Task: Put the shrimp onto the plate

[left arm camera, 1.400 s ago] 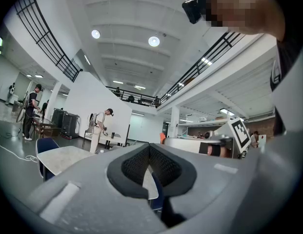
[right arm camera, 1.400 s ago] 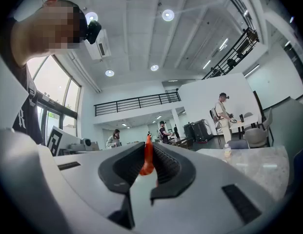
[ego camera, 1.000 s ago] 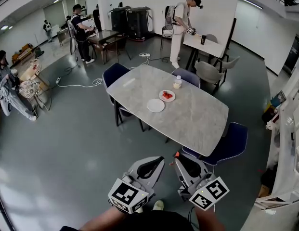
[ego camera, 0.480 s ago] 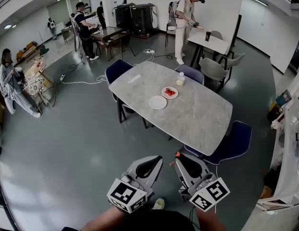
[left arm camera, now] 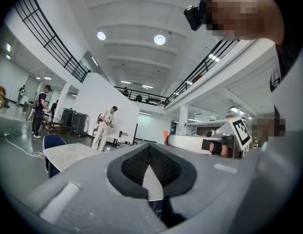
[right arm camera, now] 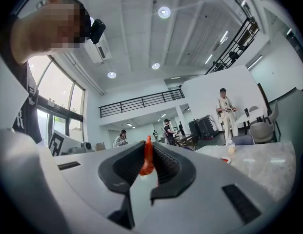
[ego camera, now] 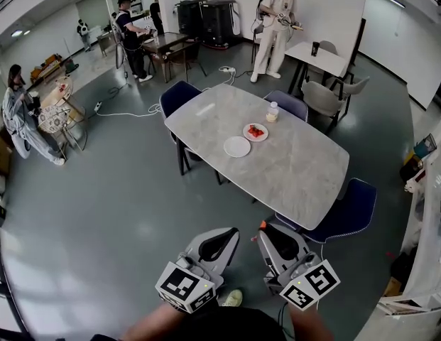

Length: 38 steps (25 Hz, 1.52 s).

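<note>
A grey marble table (ego camera: pixel 291 169) stands well ahead of me across the floor. On it are an empty white plate (ego camera: pixel 236 146) and, just behind it, a second plate holding red shrimp (ego camera: pixel 256 131). Both grippers hang low near my body, far from the table. My right gripper (ego camera: pixel 263 228) is shut on one orange-red shrimp (right arm camera: pixel 148 160), which stands upright between the pads. My left gripper (ego camera: pixel 233 231) is shut with nothing in it; in the left gripper view its pads (left arm camera: pixel 136 162) meet at the tips.
A small bottle (ego camera: pixel 273 111) stands by the shrimp plate. Navy chairs (ego camera: pixel 176 96) (ego camera: pixel 346 208) surround the table. Grey floor lies between me and the table. Cables (ego camera: pixel 124 112) trail on the floor at left. People stand at other tables (ego camera: pixel 312 55) behind.
The table and plates have shifted slightly down and right in the head view. Both grippers hold the same pose, the shrimp still in the right one.
</note>
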### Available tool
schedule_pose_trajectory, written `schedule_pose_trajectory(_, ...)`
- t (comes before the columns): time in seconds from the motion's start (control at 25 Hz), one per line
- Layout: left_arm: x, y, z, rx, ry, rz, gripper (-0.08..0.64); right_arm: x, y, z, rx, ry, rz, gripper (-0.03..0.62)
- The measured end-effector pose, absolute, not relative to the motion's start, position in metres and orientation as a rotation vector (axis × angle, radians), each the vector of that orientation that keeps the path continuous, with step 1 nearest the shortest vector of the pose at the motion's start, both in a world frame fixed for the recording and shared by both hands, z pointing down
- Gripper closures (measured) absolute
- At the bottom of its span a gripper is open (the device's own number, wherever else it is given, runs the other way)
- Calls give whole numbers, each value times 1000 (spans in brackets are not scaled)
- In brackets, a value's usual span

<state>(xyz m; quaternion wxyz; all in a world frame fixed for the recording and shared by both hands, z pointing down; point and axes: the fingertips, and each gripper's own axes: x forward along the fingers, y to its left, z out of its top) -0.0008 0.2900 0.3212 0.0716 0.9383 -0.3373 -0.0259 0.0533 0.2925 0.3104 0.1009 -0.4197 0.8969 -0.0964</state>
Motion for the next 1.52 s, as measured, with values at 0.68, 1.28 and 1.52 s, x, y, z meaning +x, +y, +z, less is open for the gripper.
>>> schedule_pose_trajectory(0.68, -24, 154, 319, 2864, -910, -132, 552, 25, 161, 306, -1352, 2637, -249, 537)
schedule_pose_trajectory(1.28, -57, 34, 338, 2864, -880, -86, 552, 6, 47, 323, -1455, 2566, -304, 537)
schedule_pose_trajectory(1.52, -48, -16, 348, 2849, -883, -85, 552, 8, -7, 338, -1425, 2592, -356, 537)
